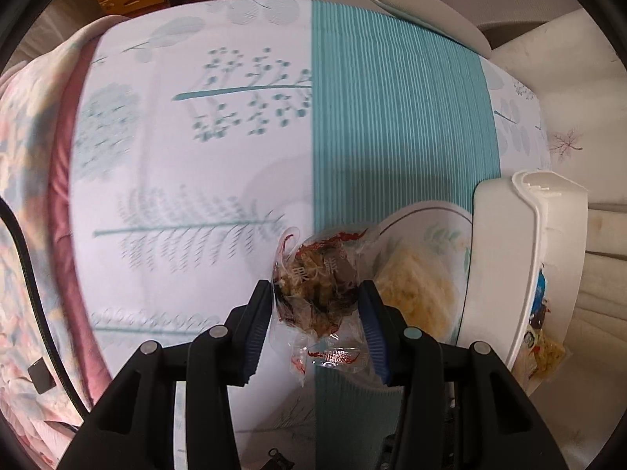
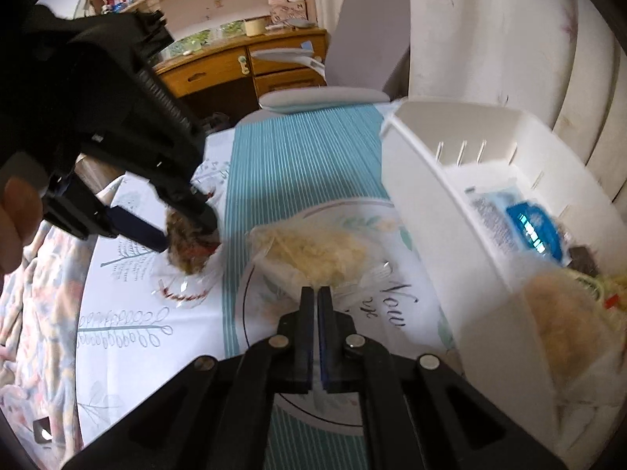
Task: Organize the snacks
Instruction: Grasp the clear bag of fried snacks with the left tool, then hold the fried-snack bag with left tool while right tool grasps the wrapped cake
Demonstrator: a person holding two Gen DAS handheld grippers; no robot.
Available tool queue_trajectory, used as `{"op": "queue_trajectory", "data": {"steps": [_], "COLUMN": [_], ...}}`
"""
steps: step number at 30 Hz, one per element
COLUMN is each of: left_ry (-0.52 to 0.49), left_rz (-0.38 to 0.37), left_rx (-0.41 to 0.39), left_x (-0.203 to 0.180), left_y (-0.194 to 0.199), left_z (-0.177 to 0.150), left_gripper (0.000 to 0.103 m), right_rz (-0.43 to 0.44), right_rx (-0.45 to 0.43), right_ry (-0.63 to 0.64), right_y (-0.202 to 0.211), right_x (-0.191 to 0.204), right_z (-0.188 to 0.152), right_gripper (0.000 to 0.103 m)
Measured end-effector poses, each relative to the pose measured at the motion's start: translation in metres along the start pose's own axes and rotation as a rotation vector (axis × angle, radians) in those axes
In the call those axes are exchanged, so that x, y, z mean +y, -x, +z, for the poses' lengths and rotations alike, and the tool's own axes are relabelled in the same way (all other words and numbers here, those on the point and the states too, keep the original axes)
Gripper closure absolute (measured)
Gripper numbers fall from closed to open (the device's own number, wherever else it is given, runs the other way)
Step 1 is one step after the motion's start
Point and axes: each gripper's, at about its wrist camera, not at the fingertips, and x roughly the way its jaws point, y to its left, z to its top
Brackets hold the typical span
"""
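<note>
Snack packet (image 1: pixel 317 286): clear crinkly wrap, dark filling, gripped in my left gripper (image 1: pixel 316 305) above the tabletop (image 1: pixel 196 156). Light, soft, slippery; I judge mid-body hold best. Right gripper (image 2: pixel 316 293): jaws clenched, empty, beside yellow bag (image 2: pixel 313 252) on plate (image 2: pixel 399 313). Bin (image 2: pixel 423 203) contents blurred.

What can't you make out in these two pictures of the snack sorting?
- Print on the brown snack packet, left wrist view: crumpled wrapper and blur.
- Contents of the white bin, right wrist view: blurred, cut by the frame edge.
- Whether the right gripper pinches the pale snack bag: the closed fingers hide the contact.
</note>
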Motion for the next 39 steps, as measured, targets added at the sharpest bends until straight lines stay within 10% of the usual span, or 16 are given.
{"op": "queue_trajectory", "data": {"steps": [22, 39], "left_ry": [-0.053, -0.042], "left_rz": [-0.066, -0.084], "left_rx": [-0.098, -0.185], "left_x": [0.04, 0.055], "left_y": [0.099, 0.105], "left_z": [-0.12, -0.18], "left_gripper": [0.06, 0.059], "right_rz": [0.085, 0.166], "right_rx": [-0.172, 0.097], "right_ry": [0.184, -0.08], "right_y": [0.135, 0.12], "right_x": [0.018, -0.05], "right_z": [0.003, -0.02], "right_gripper": [0.103, 0.103]}}
